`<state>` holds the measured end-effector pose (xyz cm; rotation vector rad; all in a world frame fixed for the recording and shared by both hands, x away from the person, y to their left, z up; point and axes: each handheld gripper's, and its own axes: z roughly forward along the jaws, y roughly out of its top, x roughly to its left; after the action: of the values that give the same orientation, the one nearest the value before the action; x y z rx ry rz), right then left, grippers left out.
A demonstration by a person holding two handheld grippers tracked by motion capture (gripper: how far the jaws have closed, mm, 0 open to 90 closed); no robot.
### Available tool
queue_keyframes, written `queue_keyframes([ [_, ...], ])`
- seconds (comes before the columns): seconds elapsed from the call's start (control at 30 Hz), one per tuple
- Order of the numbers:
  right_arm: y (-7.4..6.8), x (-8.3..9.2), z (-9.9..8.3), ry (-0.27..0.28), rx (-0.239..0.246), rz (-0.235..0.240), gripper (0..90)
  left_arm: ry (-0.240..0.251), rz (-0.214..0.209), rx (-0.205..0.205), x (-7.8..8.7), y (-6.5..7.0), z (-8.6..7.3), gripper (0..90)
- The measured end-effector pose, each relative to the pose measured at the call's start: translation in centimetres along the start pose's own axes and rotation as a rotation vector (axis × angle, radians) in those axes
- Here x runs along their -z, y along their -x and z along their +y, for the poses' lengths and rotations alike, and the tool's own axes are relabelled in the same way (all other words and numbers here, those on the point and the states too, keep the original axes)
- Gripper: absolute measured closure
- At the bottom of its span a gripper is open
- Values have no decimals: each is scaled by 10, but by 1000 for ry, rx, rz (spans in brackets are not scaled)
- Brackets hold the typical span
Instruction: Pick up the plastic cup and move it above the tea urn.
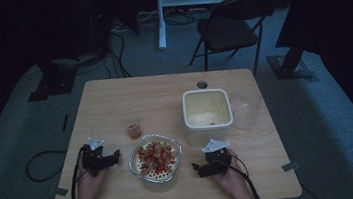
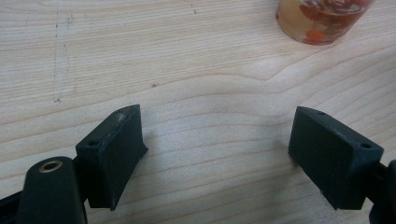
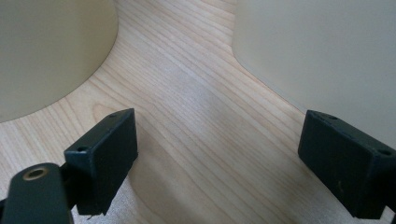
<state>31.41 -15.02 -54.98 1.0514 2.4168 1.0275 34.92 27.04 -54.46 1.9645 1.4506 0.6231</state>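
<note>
Plainly, bare table [image 1: 114, 101] surrounds colander [image 1: 155, 158] and tub [image 1: 207, 108].

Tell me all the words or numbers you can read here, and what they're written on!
There are none to read. The small cup, the bowl of red and tan pieces, the white square tub, the table and both grippers, left and right, carry no visible writing.
</note>
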Motion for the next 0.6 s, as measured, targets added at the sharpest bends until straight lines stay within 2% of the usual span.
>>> queue_keyframes([
  [0.27, -1, 0, 0, 0, -4, -6, 118, 1, -1, 0, 0, 0, 0, 187],
  [0.37, -1, 1, 0, -2, -9, -12, 158, 0, 0, 0, 0, 0, 0, 188],
  [0.4, -2, 5, 0, -14, -27, -30, 234, 0, -1, 0, 0, 0, 0, 187],
  [0.47, -1, 10, 0, -35, -54, -54, 298, 0, -1, 0, 0, 0, 0, 187],
  [0.5, -1, 10, 0, -35, -54, -54, 298, 0, 0, 0, 0, 0, 0, 187],
  [0.53, 3, 15, -1, -53, -69, -87, 364, 1, -1, 0, 0, 0, 0, 187],
  [0.57, 3, 15, -1, -53, -69, -87, 364, 1, -1, 0, 0, 0, 0, 187],
  [0.6, 7, 21, -3, -61, -85, -126, 404, 1, -1, 0, 0, 0, 0, 188],
])
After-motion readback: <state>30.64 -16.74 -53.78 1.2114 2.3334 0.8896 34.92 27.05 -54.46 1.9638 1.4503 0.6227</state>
